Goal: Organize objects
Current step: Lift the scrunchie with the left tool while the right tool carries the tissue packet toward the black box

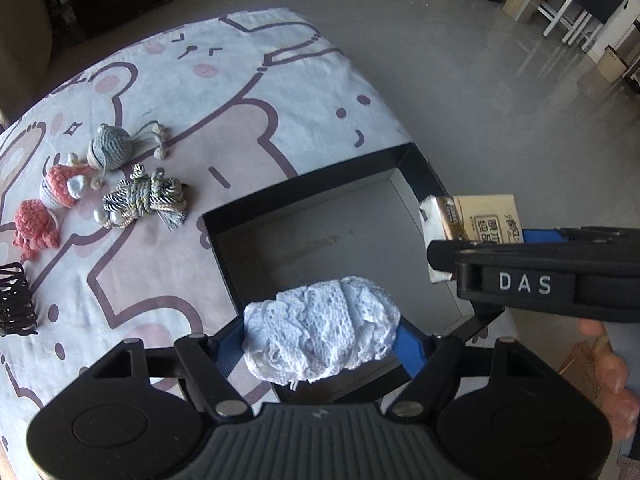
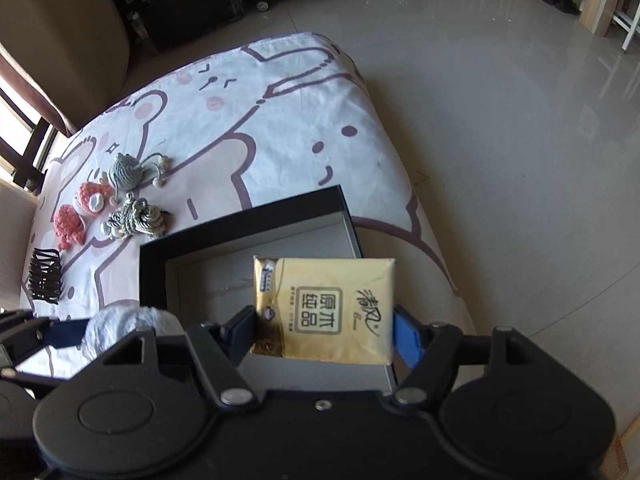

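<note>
Left wrist view: our left tool (image 1: pixel 322 334) grips the white lace bundle (image 1: pixel 320 338) over the black box (image 1: pixel 224 220)'s near edge; right tool (image 2: pixel 324 334) holds the tissue pack (image 2: pixel 326 308) above it. We lower both well inside, then release.

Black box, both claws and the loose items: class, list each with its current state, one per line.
Black box: open, nothing inside.
Left claw: shut on white lace bundle.
Right claw: shut on tissue pack, above the box.
Crocheted toys: lying on cloth.
Black hair claw: lying on cloth.
</note>
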`<move>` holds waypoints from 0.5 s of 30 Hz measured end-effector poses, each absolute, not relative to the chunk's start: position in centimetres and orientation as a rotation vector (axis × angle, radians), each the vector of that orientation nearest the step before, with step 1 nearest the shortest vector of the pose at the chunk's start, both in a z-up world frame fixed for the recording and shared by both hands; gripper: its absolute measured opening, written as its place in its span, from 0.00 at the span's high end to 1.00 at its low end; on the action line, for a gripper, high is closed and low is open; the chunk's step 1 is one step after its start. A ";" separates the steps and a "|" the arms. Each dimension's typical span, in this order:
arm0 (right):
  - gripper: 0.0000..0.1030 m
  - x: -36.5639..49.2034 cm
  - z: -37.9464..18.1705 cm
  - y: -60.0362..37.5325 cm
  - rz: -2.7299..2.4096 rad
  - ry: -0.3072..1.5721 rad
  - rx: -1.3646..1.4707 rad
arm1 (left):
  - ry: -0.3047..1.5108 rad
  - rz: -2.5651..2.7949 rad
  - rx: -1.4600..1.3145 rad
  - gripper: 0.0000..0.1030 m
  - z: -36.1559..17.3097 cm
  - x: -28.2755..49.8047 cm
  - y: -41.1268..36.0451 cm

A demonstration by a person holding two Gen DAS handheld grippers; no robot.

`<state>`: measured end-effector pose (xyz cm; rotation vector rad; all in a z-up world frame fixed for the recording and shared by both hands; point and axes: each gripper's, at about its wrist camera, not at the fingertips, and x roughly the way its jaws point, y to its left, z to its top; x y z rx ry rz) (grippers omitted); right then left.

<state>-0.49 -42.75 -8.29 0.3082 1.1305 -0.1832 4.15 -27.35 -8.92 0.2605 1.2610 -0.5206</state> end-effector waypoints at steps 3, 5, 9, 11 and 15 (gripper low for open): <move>0.30 -0.4 -8.7 -42.8 -0.181 1.140 0.319 | 1.281 -0.528 0.272 0.26 -9.7 3.9 -27.8; 0.30 -0.3 -9.0 -42.7 -0.180 1.145 0.322 | 1.280 -0.534 0.285 0.26 -10.0 3.5 -28.0; 0.30 0.0 -9.6 -42.5 -0.179 1.149 0.336 | 1.276 -0.550 0.299 0.26 -10.5 3.0 -28.5; 0.30 0.1 -9.8 -42.4 -0.177 1.151 0.343 | 1.277 -0.563 0.306 0.26 -10.9 2.8 -28.9; 0.30 0.1 -10.1 -42.2 -0.177 1.152 0.355 | 1.262 -0.576 0.316 0.26 -11.3 2.8 -29.3</move>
